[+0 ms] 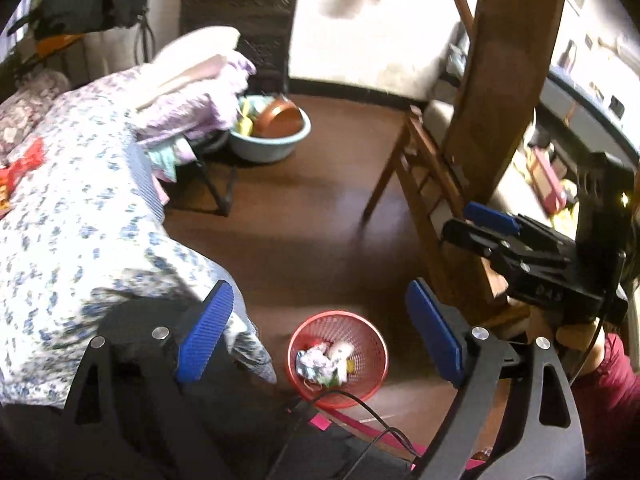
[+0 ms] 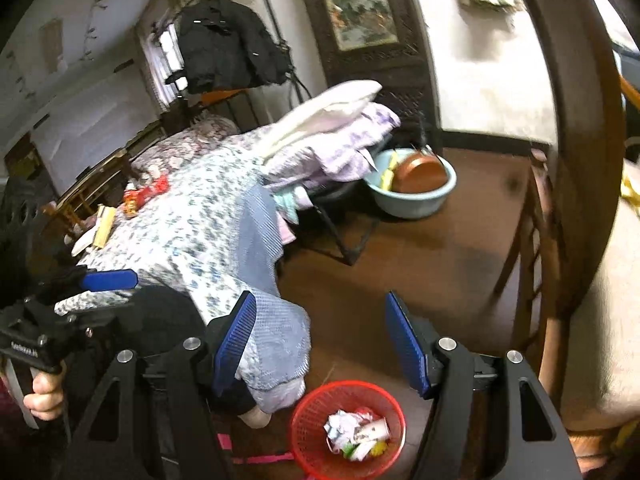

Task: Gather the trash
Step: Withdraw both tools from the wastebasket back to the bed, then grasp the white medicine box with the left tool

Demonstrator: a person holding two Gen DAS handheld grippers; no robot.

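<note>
- Left gripper: lower centre of the left wrist view; its blue ribbed fingers stand wide apart with nothing between them, directly above the bin.
- Right gripper: lower centre of the right wrist view; its fingers are parted and hold nothing. It also shows at the right edge of the left wrist view.
- Red plastic mesh waste basket: stands upright on the dark brown floor, at the lower centre of both views, just beside the hanging edge of the bedcover. Its mouth faces straight up; being round, it has no long axis across the floor.
- Crumpled white paper and wrappers: lie in a heap inside the basket, covering its bottom; no common direction can be read.
- Blue-flowered white bedcover: fills the left half of the frame.
- Red snack wrappers: lie on the bed at the left of the right wrist view, beside pale flat scraps, well apart from the basket.
- Progress, as a judgement: several pieces are already binned; the litter on the bed appears still to be collected, so the task seems about midway.
</note>
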